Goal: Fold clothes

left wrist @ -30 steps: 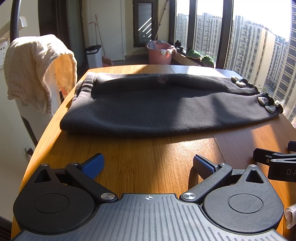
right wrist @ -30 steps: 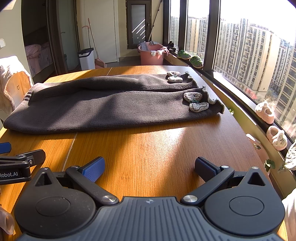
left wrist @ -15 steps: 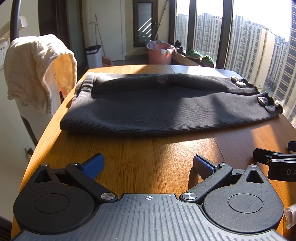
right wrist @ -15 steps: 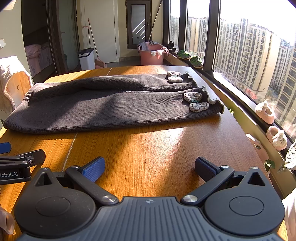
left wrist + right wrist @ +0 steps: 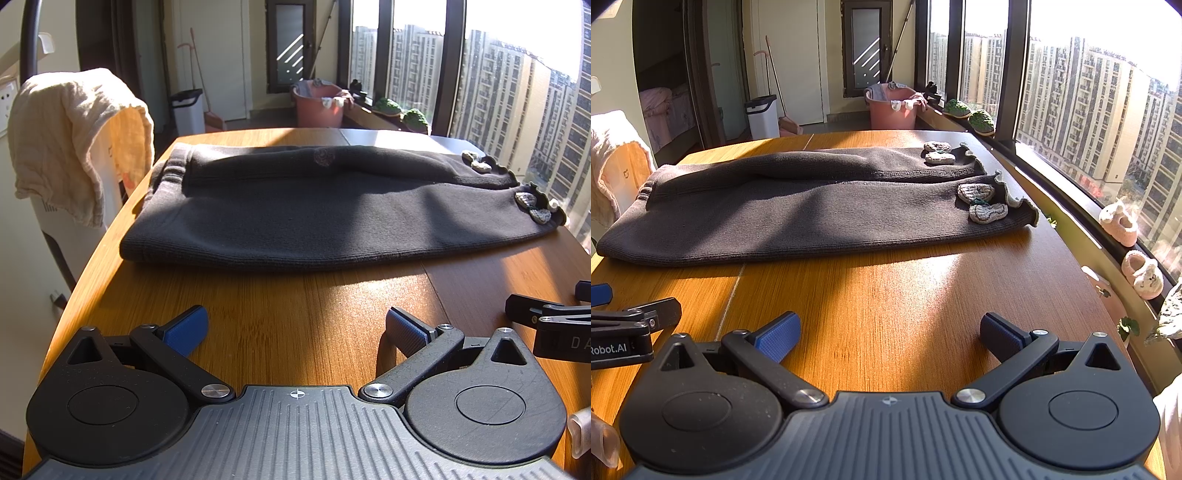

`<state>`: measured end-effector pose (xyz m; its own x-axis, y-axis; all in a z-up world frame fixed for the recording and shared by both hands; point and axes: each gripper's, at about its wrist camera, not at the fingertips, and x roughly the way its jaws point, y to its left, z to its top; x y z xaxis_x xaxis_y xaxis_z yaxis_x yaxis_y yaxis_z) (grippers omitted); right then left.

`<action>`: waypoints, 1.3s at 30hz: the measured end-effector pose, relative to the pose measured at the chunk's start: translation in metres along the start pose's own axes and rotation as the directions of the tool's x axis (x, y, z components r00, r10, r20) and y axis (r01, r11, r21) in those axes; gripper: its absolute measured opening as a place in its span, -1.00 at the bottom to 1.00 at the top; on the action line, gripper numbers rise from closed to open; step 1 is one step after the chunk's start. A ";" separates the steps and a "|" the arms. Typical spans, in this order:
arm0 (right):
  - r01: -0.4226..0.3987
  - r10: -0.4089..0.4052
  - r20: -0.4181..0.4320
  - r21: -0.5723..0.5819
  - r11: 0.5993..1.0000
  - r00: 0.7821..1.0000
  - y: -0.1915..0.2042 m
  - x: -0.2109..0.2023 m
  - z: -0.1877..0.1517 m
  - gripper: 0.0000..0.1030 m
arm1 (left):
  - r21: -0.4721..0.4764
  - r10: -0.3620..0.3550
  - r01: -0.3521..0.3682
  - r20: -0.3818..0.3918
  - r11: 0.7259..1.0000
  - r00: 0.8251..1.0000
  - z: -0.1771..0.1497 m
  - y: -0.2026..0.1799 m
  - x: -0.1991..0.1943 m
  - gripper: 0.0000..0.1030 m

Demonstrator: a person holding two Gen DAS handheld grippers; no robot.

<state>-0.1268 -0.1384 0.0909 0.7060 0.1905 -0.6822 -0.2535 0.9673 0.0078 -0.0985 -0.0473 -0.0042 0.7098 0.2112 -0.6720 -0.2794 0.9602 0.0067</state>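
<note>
Your dark pants (image 5: 332,206) lie flat and long on the bench (image 5: 295,295), not folded yet. Both your left gripper (image 5: 295,328) and right gripper (image 5: 888,330) have jaws wide apart, holding nothing.

Left claw (image 5: 295,328) open; dark trousers (image 5: 332,210) on table (image 5: 314,306).

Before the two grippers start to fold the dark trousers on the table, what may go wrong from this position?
1. The hem of the dark trousers lies close to the window-side edge of the table; a pull might drag it over.
2. The knitted patches near the hem may snag on the fingers.
3. The left gripper and right gripper, both open, sit close side by side and might collide.
</note>
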 end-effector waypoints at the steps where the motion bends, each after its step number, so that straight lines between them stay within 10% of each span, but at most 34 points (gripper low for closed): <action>1: -0.008 0.008 -0.001 -0.008 1.000 1.000 0.000 0.001 0.001 1.00 | 0.001 -0.001 0.001 -0.001 1.000 1.000 0.000 0.000 0.000 1.00; 13: -0.330 0.333 0.062 -0.054 0.942 0.941 -0.041 0.010 0.032 1.00 | 0.014 -0.221 0.220 0.071 0.975 0.973 0.026 0.011 -0.011 1.00; 20: -0.325 0.324 0.015 0.070 0.943 0.946 -0.057 0.070 0.099 1.00 | 0.040 -0.197 0.197 -0.001 0.980 0.980 0.077 0.007 0.040 1.00; 23: -0.364 0.370 -0.038 0.113 0.924 0.928 -0.066 0.086 0.103 1.00 | -0.037 -0.273 0.271 -0.061 0.962 0.960 0.073 0.018 0.057 1.00; 30: -0.276 0.265 -0.089 -0.136 0.952 0.960 -0.045 0.058 0.070 1.00 | -0.112 -0.426 0.415 -0.117 0.903 0.897 0.066 0.041 0.036 1.00; 32: -0.255 0.247 -0.066 -0.177 0.951 0.967 -0.042 0.054 0.061 1.00 | -0.104 -0.407 0.402 -0.030 0.910 0.913 0.081 0.053 0.023 1.00; 35: -0.252 0.252 -0.016 -0.141 0.957 0.968 -0.043 0.053 0.057 1.00 | -0.097 -0.186 0.196 0.105 0.976 0.977 0.117 0.078 0.026 1.00; 39: -0.268 0.270 0.002 -0.112 0.957 0.963 -0.046 0.055 0.059 1.00 | -0.168 -0.034 0.037 0.024 0.985 0.999 0.150 0.106 0.082 0.99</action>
<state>-0.0372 -0.1624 0.0962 0.6126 0.4447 -0.6534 -0.5058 0.8558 0.1082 0.0267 0.0992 0.0527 0.7340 0.1828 -0.6540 -0.3573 0.9230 -0.1430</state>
